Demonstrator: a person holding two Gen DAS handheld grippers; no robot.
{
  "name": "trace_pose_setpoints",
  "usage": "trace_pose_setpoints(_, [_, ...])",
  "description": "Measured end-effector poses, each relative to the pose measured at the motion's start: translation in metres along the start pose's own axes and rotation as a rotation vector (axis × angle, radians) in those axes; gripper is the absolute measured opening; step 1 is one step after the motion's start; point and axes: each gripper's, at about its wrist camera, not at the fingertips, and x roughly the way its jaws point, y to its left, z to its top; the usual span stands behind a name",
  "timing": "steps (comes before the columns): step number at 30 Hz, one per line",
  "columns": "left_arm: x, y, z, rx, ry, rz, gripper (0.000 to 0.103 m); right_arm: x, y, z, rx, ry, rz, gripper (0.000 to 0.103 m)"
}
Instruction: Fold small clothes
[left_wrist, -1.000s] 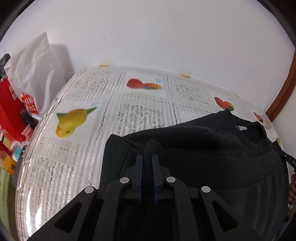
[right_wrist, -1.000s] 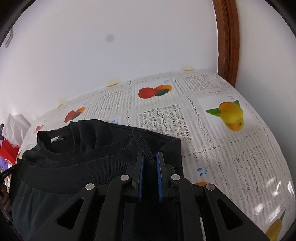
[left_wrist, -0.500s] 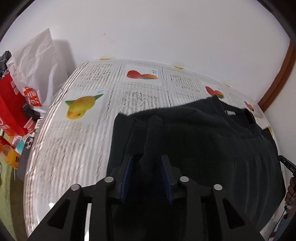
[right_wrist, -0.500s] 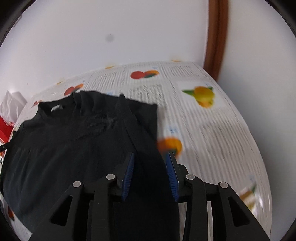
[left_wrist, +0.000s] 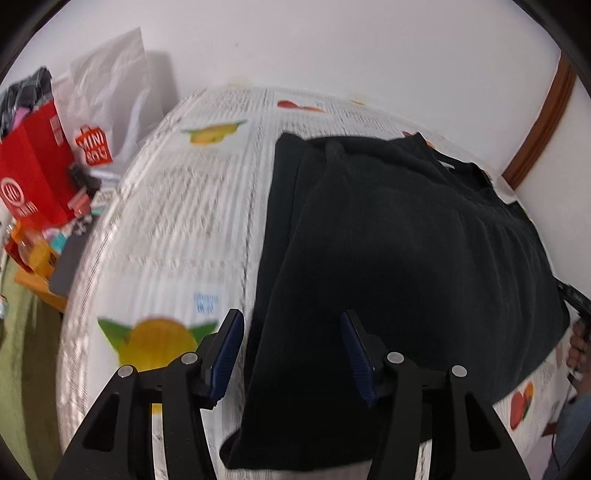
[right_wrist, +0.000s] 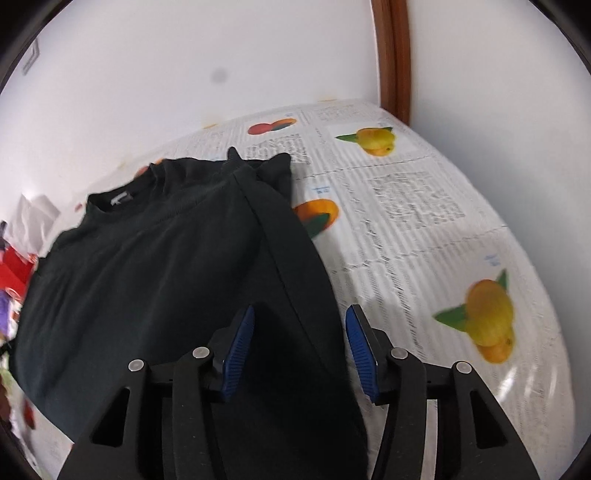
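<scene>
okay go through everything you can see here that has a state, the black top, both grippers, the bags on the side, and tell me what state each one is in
black top: lying on the table, both sleeves folded in over the body, not gripped.
left gripper: open, jaws just been opening; sleeve fabric lies between them, pads off it.
right gripper: open, jaws just been opening; fabric between them, not pinched.
tablecloth: spread flat.
red bag: upright, stuffed with cloth.
white bag: upright against the wall.

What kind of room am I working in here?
Probably a home: a table with a fruit-print lace tablecloth against a white wall, shopping bags and clutter beside it, a black top laid out for folding.
</scene>
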Motion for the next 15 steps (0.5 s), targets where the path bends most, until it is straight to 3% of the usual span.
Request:
trace_pose_setpoints(4, [0.002, 0.007, -0.005, -0.044, -0.003, -0.026, 0.052, 0.016, 0.004, 0.007, 0.024, 0.028, 0.036, 0.047])
trace_pose_setpoints(6, [0.003, 0.008, -0.003, -0.071, -0.001, -0.039, 0.037, 0.018, 0.006, 0.01, 0.021, 0.033, 0.087, 0.019])
trace_pose_setpoints(9, [0.004, -0.001, 0.0, -0.065, -0.009, -0.032, 0.014, 0.012, 0.012, 0.01, -0.036, 0.001, 0.071, 0.012])
trace_pose_setpoints(12, [0.004, -0.018, 0.003, -0.017, -0.026, 0.032, 0.012, 0.005, 0.009, 0.012, -0.065, -0.026, 0.067, 0.01])
trace_pose_setpoints(15, [0.008, -0.03, 0.009, 0.006, -0.031, 0.034, 0.012, -0.003, -0.008, 0.02, -0.053, -0.053, 0.03, 0.007])
